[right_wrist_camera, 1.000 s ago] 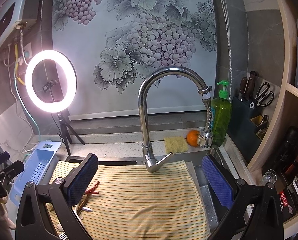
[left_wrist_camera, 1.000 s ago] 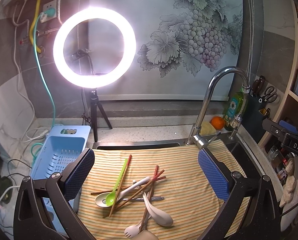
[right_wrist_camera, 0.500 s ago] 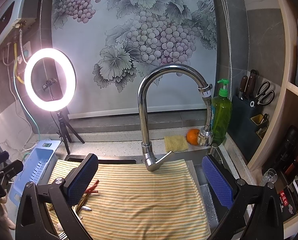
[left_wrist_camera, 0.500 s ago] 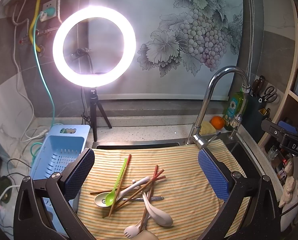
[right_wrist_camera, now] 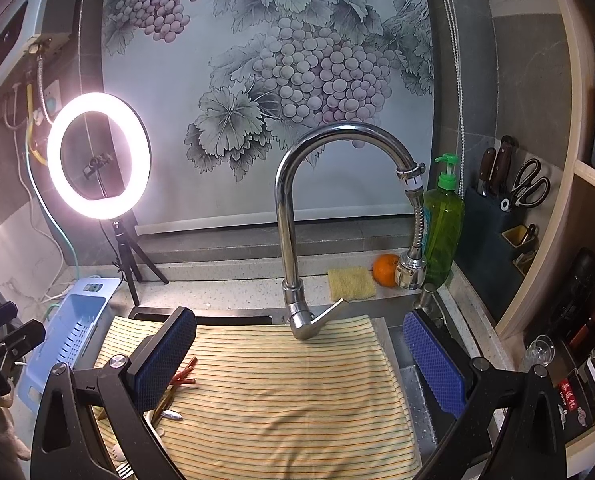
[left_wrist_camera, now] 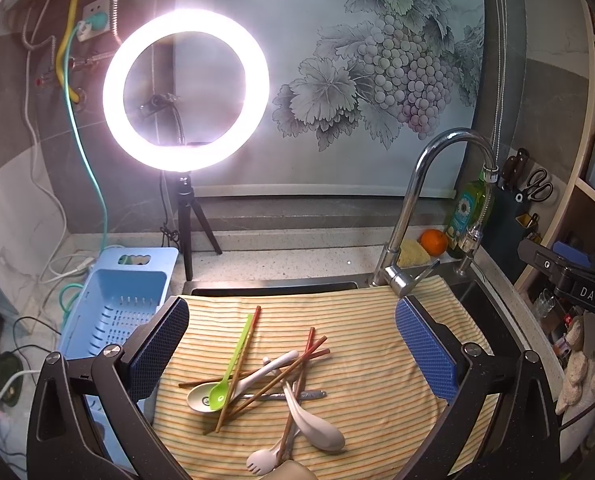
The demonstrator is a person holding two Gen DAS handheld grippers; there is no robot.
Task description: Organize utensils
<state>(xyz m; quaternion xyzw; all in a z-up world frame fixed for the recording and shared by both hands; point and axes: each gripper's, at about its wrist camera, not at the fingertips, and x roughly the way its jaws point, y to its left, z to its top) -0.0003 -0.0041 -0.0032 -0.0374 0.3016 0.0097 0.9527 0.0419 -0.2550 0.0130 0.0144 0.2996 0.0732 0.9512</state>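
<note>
On the striped cloth (left_wrist_camera: 377, 344) over the sink, the utensil pile (left_wrist_camera: 265, 384) lay between and a bit nearer than the left gripper (left_wrist_camera: 291, 344) fingers, which were spread wide and held nothing. Pile was a crossed mess: green spoon (left_wrist_camera: 233, 364), white spoons (left_wrist_camera: 313, 420), brown and red chopsticks (left_wrist_camera: 281, 376), a pale spork (left_wrist_camera: 263, 458). Right gripper (right_wrist_camera: 299, 360) was also wide open and empty, with the pile just peeking out near its left finger. Blue basket (left_wrist_camera: 117, 304) sat left of the cloth.
</note>
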